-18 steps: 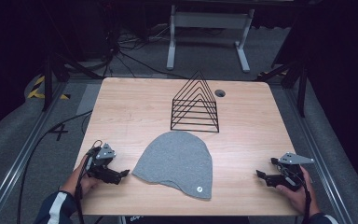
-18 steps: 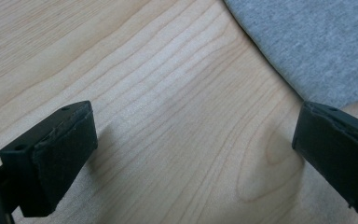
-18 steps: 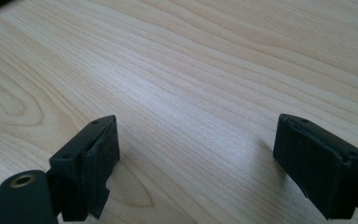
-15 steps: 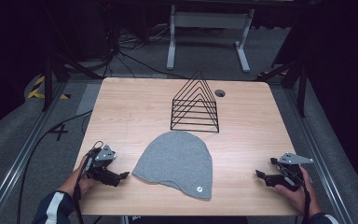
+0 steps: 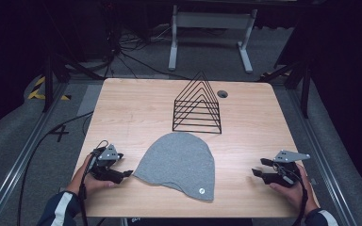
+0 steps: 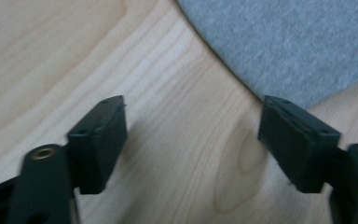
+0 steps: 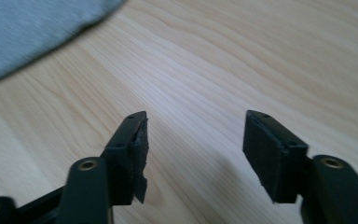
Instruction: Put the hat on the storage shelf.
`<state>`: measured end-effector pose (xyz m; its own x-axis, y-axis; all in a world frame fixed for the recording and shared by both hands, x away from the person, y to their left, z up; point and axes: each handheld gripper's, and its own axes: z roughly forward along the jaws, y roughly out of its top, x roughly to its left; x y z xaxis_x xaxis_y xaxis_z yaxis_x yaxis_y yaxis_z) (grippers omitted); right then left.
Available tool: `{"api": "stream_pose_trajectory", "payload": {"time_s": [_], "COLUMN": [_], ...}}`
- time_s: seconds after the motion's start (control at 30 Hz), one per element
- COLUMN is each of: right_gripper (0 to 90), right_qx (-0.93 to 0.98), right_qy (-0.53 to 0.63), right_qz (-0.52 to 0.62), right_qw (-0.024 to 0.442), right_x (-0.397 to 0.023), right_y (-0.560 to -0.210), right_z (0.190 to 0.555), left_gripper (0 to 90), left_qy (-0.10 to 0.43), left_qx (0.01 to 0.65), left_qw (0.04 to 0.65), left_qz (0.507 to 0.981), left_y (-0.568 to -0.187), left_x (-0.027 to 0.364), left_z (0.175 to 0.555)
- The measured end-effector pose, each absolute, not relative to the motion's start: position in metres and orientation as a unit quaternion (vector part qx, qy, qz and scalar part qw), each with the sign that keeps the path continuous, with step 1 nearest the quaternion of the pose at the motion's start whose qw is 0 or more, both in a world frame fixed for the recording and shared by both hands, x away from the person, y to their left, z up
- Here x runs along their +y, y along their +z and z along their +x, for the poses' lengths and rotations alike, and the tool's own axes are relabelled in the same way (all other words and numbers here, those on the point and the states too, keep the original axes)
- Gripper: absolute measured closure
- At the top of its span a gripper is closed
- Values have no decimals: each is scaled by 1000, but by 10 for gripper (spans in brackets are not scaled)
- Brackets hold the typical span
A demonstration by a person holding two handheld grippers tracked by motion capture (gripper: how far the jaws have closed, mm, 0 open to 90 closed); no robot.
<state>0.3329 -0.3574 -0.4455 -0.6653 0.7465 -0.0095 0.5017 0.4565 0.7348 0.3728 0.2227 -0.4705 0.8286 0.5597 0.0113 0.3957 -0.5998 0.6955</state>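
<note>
A grey knit beanie (image 5: 179, 165) lies flat on the wooden table (image 5: 136, 108), with a small round tag near its lower right hem. My left gripper (image 5: 125, 170) is open just left of the hat's edge, its tips almost at the fabric. In the left gripper view the beanie (image 6: 289, 42) fills the upper right, and the open left gripper (image 6: 193, 123) holds nothing. My right gripper (image 5: 259, 168) stands open well to the right of the hat. In the right gripper view the beanie (image 7: 32, 28) is at the upper left beyond the open right gripper (image 7: 196, 123).
A black wire triangular rack (image 5: 198, 106) stands behind the beanie at mid-table. A round cable hole (image 5: 222, 94) sits near the back edge. Bare wood lies between the hat and my right gripper. Cables trail on the floor to the left.
My left gripper has edged slightly right toward the beanie's edge. The right gripper and the hat have hardly moved.
</note>
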Motion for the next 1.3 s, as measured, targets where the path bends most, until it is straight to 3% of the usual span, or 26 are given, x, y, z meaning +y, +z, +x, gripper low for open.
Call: {"api": "stream_pose_trajectory", "payload": {"time_s": [0.13,0.27,0.4,0.57,0.73,1.03,1.3], "right_gripper": [617,738,800,808,790,789,780], "right_qx": [851,870,887,899,905,900,900], "right_qy": [385,391,387,376,358,350,329], "right_qz": [320,263,212,195,204,238,256], "right_qw": [158,144,133,116,104,101,130], "right_x": [-321,-270,-228,-206,-209,-246,-273], "right_y": [-433,-431,-437,-448,-458,-457,-454], "right_z": [334,337,336,339,342,340,334], "left_gripper": [460,550,582,585,586,567,526], "left_qy": [112,109,101,85,74,56,44], "left_qx": [260,234,209,193,182,154,121], "left_qw": [394,398,386,372,376,379,370], "left_qz": [874,880,893,904,906,911,920], "left_y": [-460,-456,-461,-470,-471,-471,-468], "left_x": [218,199,179,163,157,127,101], "left_z": [374,374,376,374,368,351,335]}}
